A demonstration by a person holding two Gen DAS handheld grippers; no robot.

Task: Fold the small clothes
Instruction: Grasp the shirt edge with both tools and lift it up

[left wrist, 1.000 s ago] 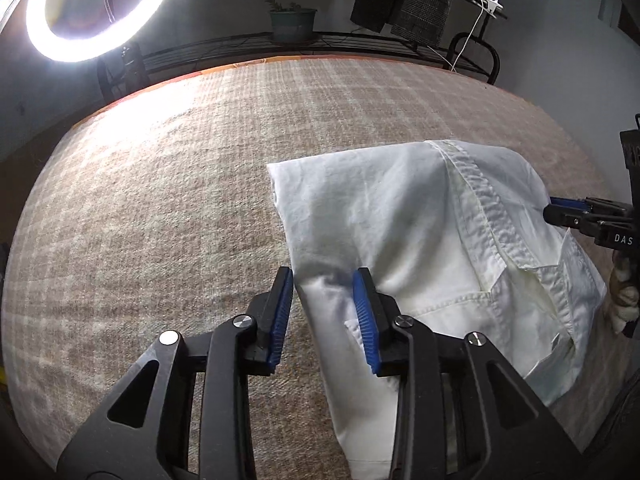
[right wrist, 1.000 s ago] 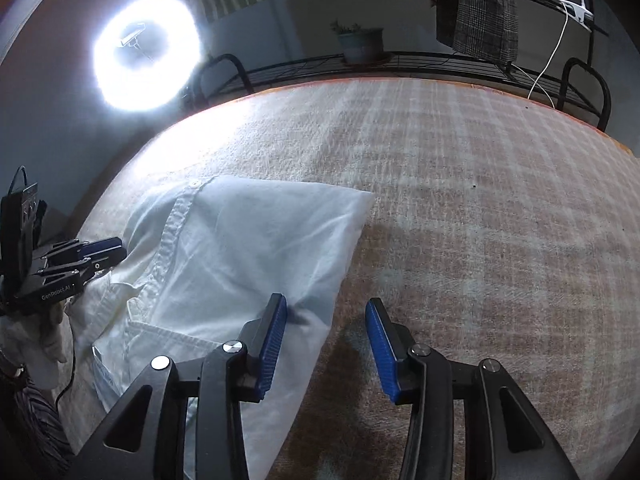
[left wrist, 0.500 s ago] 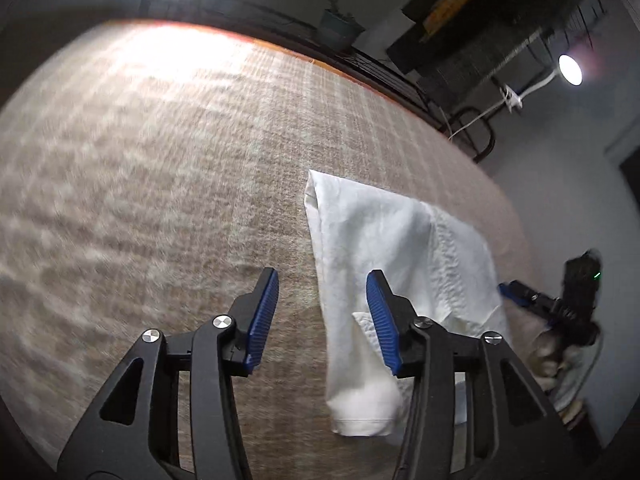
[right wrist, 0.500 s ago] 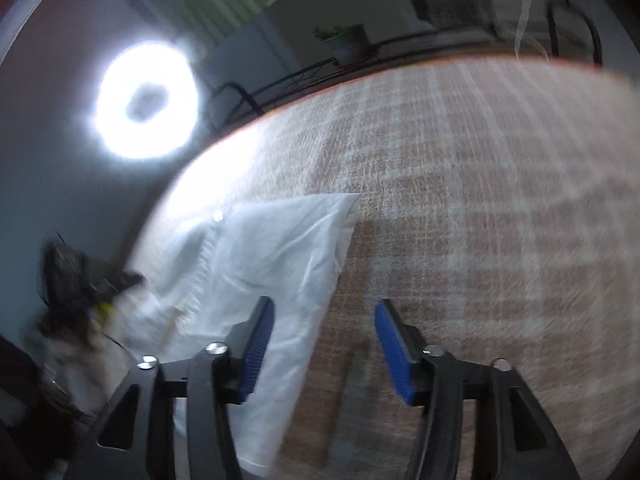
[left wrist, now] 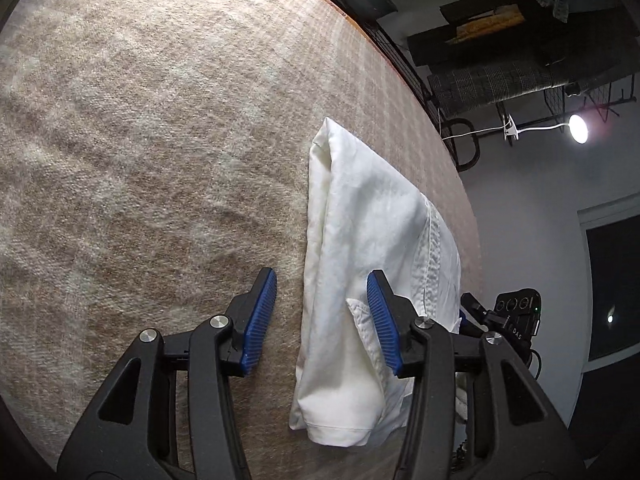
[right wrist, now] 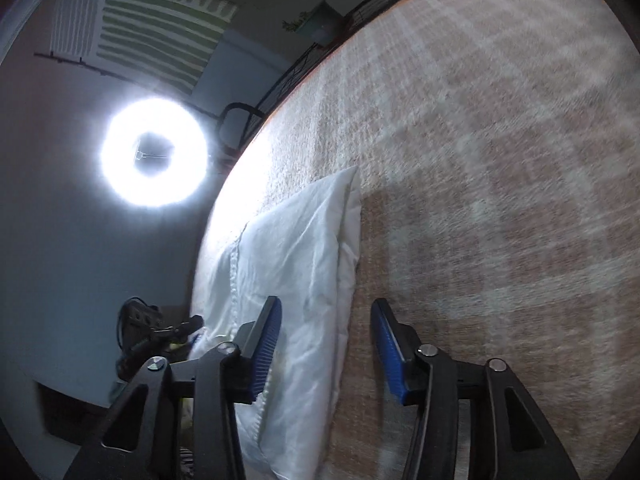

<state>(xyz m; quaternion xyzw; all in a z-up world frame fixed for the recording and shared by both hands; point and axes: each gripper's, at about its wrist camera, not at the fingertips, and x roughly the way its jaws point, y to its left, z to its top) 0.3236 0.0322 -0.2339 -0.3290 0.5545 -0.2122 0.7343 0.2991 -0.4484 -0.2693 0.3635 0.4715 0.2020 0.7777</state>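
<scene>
White shirt (left wrist: 360, 240), folded narrow, lies on the plaid blanket (left wrist: 140, 160) near its right edge. Left gripper (left wrist: 324, 320) apart, straddling the shirt's left fold. Right gripper (right wrist: 326, 344) closing, pads clear of cloth. Fabric light, limp; pinch layered edges.

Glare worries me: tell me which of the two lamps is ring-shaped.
The big ring light in the right wrist view: a glowing hoop with a dark centre. The small clip lamp is a solid bright disc.
</scene>
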